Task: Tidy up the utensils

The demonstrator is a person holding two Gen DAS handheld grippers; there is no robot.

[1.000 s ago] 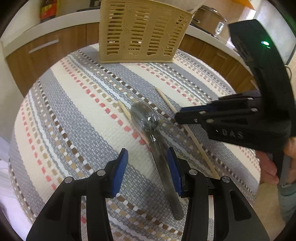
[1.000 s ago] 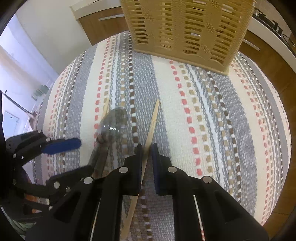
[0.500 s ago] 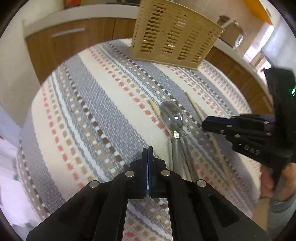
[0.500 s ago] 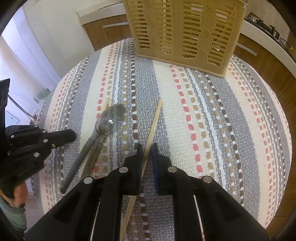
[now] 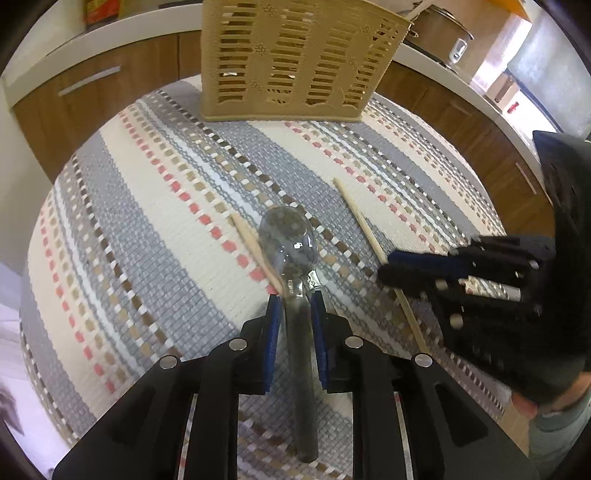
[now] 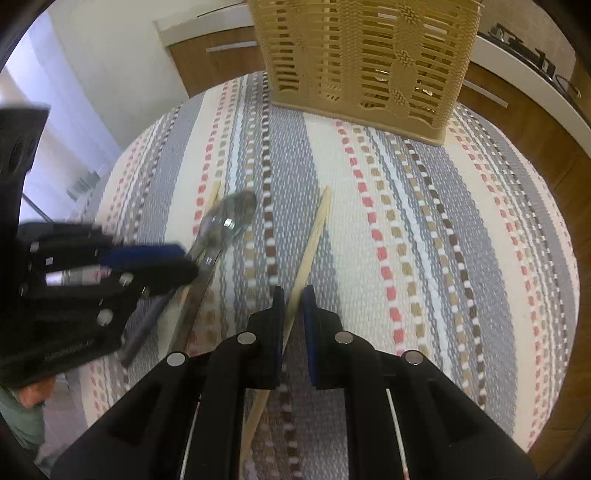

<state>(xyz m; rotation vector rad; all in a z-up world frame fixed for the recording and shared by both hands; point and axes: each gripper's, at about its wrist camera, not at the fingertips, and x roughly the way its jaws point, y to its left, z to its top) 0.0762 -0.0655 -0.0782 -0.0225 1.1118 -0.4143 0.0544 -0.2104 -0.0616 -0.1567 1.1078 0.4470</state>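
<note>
A metal spoon (image 5: 291,254) lies on the striped table mat (image 5: 155,206), bowl pointing away. My left gripper (image 5: 295,314) straddles its handle, with the blue pads close on both sides. A wooden chopstick (image 5: 247,240) lies under the spoon's left side. A second chopstick (image 6: 312,243) lies to the right; my right gripper (image 6: 293,306) is narrowed around it with small gaps. The spoon also shows in the right wrist view (image 6: 229,221).
A beige slotted plastic utensil basket (image 5: 295,62) stands at the far edge of the mat, also in the right wrist view (image 6: 365,62). Wooden cabinets (image 5: 92,96) and a white counter run behind. A steel pot (image 5: 439,33) sits on the counter.
My left gripper was shut and to the left of the spoon half a second ago; it has opened and moved right over the spoon's handle. The right gripper stays on the chopstick.
</note>
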